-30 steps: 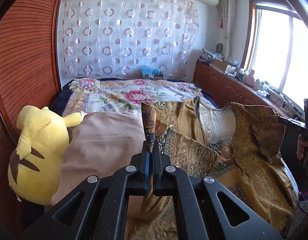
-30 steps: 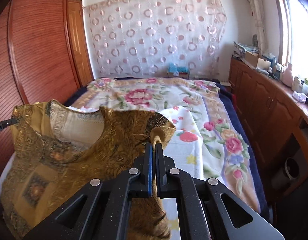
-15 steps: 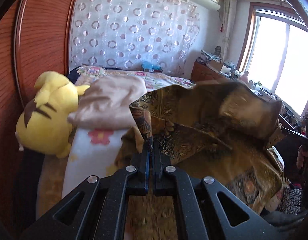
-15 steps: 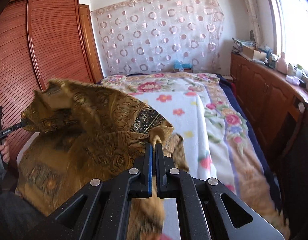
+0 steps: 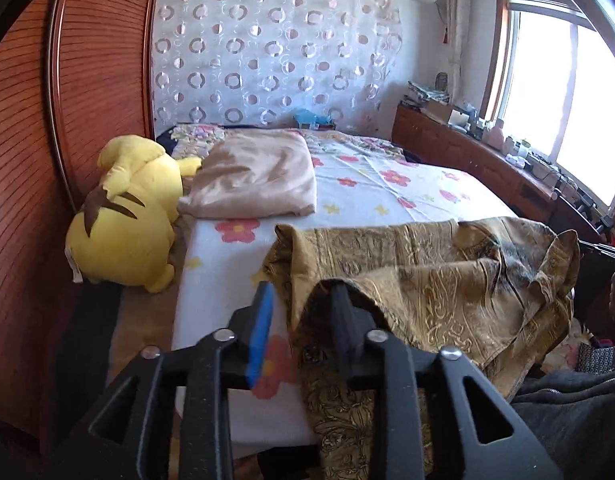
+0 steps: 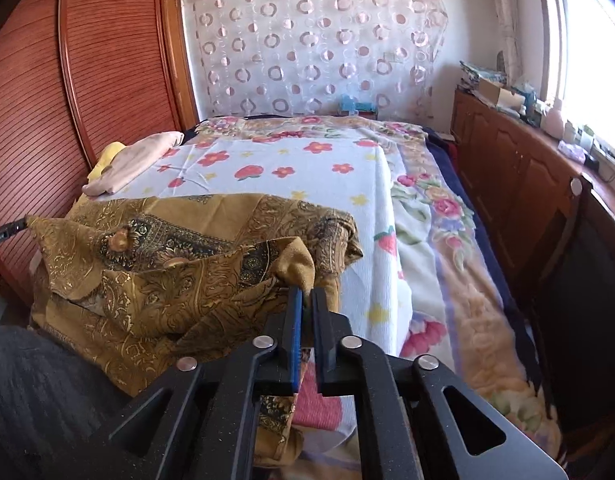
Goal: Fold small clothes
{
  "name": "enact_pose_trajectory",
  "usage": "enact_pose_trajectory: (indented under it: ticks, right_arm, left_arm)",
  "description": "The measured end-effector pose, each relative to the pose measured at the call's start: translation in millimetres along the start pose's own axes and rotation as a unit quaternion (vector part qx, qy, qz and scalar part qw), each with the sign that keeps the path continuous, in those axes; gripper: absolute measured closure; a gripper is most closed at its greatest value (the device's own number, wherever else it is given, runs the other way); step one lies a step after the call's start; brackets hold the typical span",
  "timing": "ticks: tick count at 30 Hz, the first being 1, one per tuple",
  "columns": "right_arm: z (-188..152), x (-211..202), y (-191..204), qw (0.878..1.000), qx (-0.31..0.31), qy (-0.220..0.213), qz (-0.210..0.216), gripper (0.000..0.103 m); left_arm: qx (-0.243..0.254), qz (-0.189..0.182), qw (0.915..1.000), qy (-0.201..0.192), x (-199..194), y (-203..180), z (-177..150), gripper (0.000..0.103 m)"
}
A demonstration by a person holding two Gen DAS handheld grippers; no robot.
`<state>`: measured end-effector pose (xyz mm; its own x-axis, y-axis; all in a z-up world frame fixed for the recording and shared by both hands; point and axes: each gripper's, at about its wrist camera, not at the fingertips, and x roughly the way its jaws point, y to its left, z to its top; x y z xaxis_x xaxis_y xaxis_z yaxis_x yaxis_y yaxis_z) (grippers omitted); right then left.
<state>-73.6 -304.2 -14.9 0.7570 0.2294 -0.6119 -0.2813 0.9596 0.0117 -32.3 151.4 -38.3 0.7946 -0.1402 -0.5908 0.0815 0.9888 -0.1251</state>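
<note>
Nearest, left gripper (image 5: 301, 300) jaws just opening, gold garment (image 5: 427, 276) draped over one finger, right gripper (image 6: 306, 300) jaws parting slightly, garment corner between them, garment folded on bed (image 6: 387, 208) foot, beige blanket (image 5: 255, 178) beyond.

Garment (image 5: 427, 280) lower hem runs off the bottom edge in the left wrist view, part hidden behind the left gripper (image 5: 303, 300). Right gripper (image 6: 305, 300) covers the corner it pinches, so the contact is unclear. Plush (image 6: 107, 152) mostly hidden under the blanket (image 6: 135, 160) (right view only). Clutter on the cabinet (image 5: 467, 148) is too small to identify.
</note>
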Motion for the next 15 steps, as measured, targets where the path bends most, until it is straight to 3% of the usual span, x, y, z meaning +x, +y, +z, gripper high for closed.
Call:
enact_pose_trajectory:
  ticks: [2, 4, 6, 12, 15]
  right_arm:
    - [3, -7, 9, 1.000, -0.010, -0.004, -0.010, 0.094]
    - [5, -14, 15, 1.000, -0.018, -0.012, -0.012, 0.091]
    - [10, -21, 17, 0.999, -0.026, -0.020, -0.022, 0.085]
    - [20, -29, 21, 0.998, -0.028, -0.045, -0.033, 0.077]
    - [27, -14, 24, 0.998, -0.034, -0.044, -0.017, 0.071]
  left_arm:
    - [-0.002, -0.003, 0.9999, -0.009, -8, 4, 4, 0.060]
    - [-0.003, 0.003, 0.9998, -0.019, -16, 7, 7, 0.037]
    - [-0.003, 0.013, 0.9995, -0.028, -19, 9, 12, 0.029]
    - [-0.003, 0.019, 0.9992, -0.036, -9, 10, 31, 0.028]
    - [0.002, 0.017, 0.9992, -0.036, 2, 8, 42, 0.028]
